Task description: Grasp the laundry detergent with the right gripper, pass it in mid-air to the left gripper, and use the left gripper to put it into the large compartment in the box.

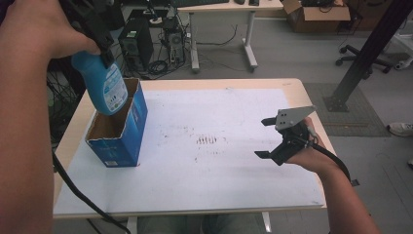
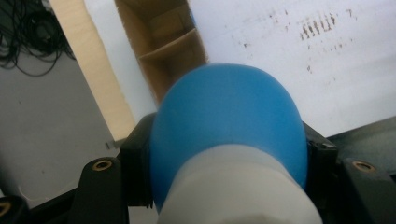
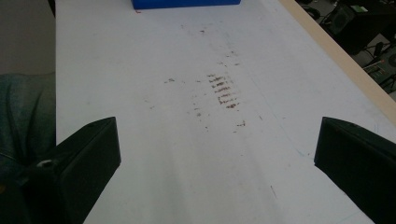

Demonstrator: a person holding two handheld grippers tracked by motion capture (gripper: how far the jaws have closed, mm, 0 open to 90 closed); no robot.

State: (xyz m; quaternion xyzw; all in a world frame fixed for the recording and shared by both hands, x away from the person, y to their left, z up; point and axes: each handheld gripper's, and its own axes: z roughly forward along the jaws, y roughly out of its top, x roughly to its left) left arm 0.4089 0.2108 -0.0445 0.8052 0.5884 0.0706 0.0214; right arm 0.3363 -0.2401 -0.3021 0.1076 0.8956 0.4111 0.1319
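Big white tabletop with some brown scuff marks mid-way; open blue cardboard box with a brown inside sits at the left side; blue plastic bottle hangs over its far opening, clamped in the left hand-held gripper; right hand-held gripper hovers at the right, jaws spread wide, holding nothing.

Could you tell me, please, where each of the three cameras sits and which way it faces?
High view: above the person's side, looking forward and down on the white-topped table; both forearms, left tool, right tool show.
Left gripper view: on the left tool, looking down past the gripped blue plastic bottle into the open blue cardboard box.
Right gripper view: on the right tool, looking across the table; open jaws show.
Shared: the box and brown stains.
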